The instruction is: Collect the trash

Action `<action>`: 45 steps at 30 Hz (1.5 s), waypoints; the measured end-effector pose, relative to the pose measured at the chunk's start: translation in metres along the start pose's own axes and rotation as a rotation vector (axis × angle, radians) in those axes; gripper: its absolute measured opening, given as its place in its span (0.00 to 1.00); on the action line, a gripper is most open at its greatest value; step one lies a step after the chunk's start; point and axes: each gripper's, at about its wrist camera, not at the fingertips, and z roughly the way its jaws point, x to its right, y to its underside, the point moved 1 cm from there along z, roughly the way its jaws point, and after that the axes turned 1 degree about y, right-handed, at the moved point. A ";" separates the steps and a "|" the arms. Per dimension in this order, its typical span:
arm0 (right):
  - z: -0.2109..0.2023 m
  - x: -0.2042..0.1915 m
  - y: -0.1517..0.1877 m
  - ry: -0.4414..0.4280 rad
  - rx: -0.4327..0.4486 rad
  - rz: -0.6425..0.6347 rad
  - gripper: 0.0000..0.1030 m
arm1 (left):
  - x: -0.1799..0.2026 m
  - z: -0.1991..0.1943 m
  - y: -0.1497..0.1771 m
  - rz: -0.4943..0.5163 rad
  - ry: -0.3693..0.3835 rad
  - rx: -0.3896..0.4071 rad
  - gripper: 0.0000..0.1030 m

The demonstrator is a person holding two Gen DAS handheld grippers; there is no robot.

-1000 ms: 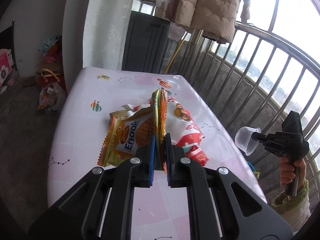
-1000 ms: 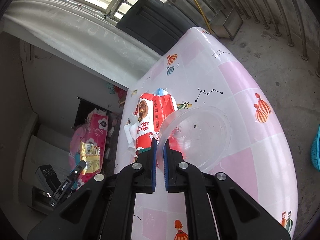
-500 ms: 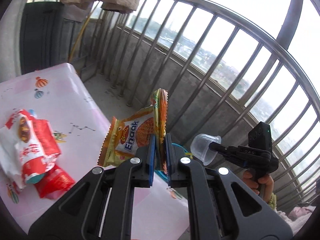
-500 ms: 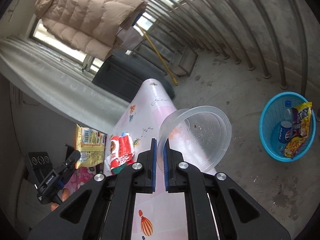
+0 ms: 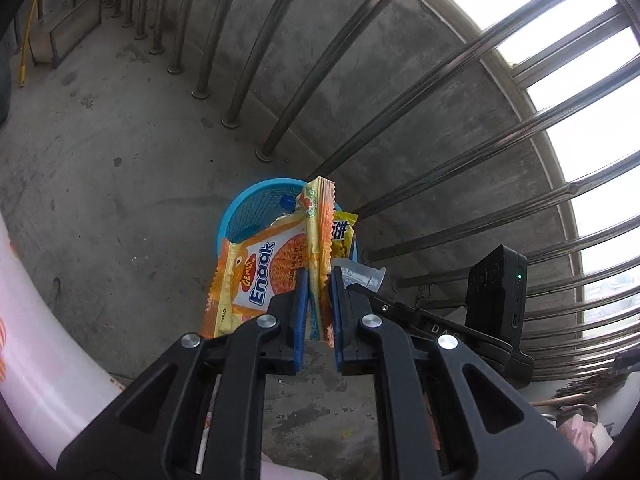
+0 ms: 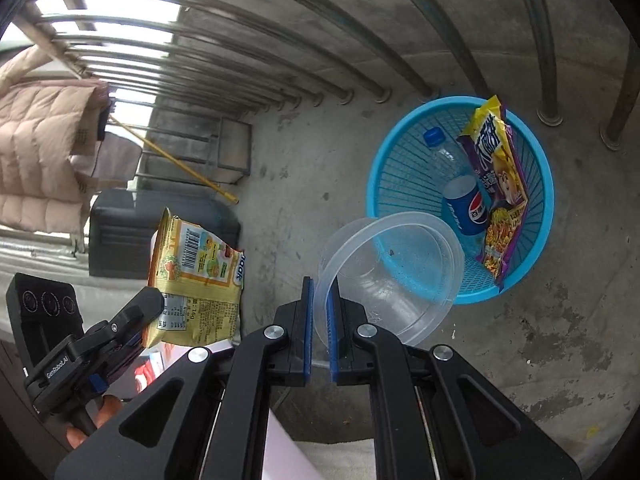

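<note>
Trash is already in hand on both sides, and both pieces hang in the air near the blue basket (image 6: pixel 536 216) that stands on the concrete floor by the balcony railing (image 5: pixel 400 92). The left gripper (image 5: pixel 319 304) pinches the orange Enaak noodle wrapper (image 5: pixel 256 276) by its crimped edge, so the flat packet hangs upright and, in the left wrist view, lines up over the basket's mouth. The right gripper (image 6: pixel 319 312) has its fingers closed on the rim of a clear plastic bowl (image 6: pixel 392 272), one finger inside and one outside the wall; that edge hold keeps the thin, slippery bowl tilted with its opening toward the camera, its far side overlapping the basket's near rim. In the basket lie a Pepsi bottle (image 6: pixel 460 196) with a blue cap and a yellow-purple snack bag (image 6: pixel 496 176) leaning against the mesh wall. The pink table edge (image 5: pixel 36 344) is just behind the left gripper. Judging from this, the carry looks nearly finished: what remains is to bring each piece fully over the opening and release. The light wrapper could drift past the rim, and the wide bowl could catch on it.
</note>
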 end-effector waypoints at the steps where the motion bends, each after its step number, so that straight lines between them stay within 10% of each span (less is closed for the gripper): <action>1: 0.010 0.007 -0.008 0.011 -0.004 0.012 0.07 | -0.004 0.012 -0.007 0.002 -0.017 -0.003 0.10; 4: 0.038 0.026 -0.027 0.060 -0.025 0.043 0.29 | -0.010 0.046 -0.022 -0.007 -0.054 -0.026 0.42; 5: 0.045 0.032 -0.031 0.092 -0.024 0.052 0.44 | -0.013 0.052 -0.026 -0.014 -0.066 -0.031 0.44; 9: 0.064 0.045 -0.041 0.166 -0.038 0.045 0.50 | -0.019 0.059 -0.030 -0.025 -0.090 -0.025 0.45; 16: 0.087 0.041 -0.051 0.006 -0.090 0.007 0.70 | -0.013 0.016 -0.026 0.038 -0.092 0.098 0.52; 22: 0.136 0.054 -0.051 0.399 -0.207 -0.039 0.71 | -0.014 -0.045 -0.014 0.053 -0.116 0.207 0.61; 29: 0.109 0.030 -0.039 0.405 -0.103 -0.140 0.71 | -0.024 -0.126 0.015 0.099 -0.181 0.310 0.65; 35: 0.103 -0.040 -0.015 0.241 -0.122 -0.384 0.71 | -0.042 -0.201 0.061 0.106 -0.262 0.394 0.74; 45: 0.304 -0.085 0.046 0.482 -0.463 -0.775 0.71 | -0.099 -0.287 0.146 -0.038 -0.387 0.437 0.82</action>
